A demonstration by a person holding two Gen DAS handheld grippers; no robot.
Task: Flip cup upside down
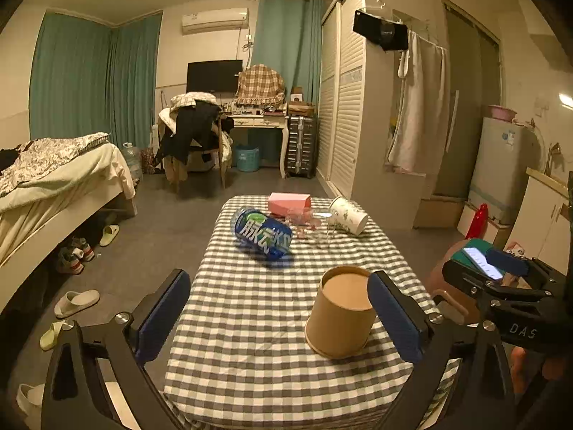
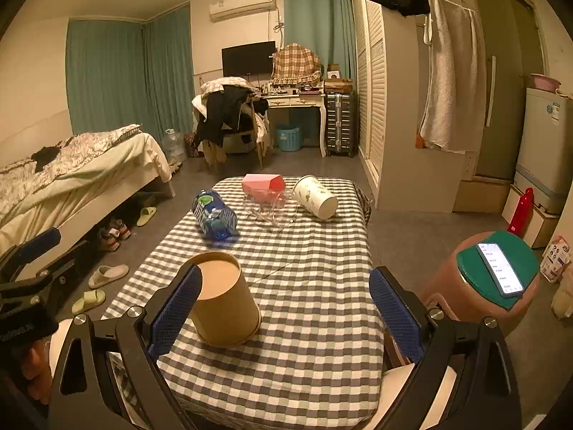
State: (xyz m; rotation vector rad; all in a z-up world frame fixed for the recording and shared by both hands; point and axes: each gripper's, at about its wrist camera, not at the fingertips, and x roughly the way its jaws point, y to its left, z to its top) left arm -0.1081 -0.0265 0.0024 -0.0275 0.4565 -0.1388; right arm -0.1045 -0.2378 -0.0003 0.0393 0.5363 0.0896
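On the checked tablecloth (image 1: 250,322), a left-to-right row is seen at the far end: a blue bottle (image 1: 262,233) lying on its side, a pink box (image 1: 289,202) behind a clear glass item (hard to make out), and a white printed cup (image 1: 348,215) tipped over. Nearer, the brown paper cup (image 1: 340,313) is stood upside down, base uppermost. The left gripper (image 1: 279,317) is held spread wide, its right pad just beside the cup. The right gripper (image 2: 284,317) is likewise spread, gripping nothing. A phone (image 2: 499,268) is seen on a green-lidded bin (image 2: 476,286) further right.
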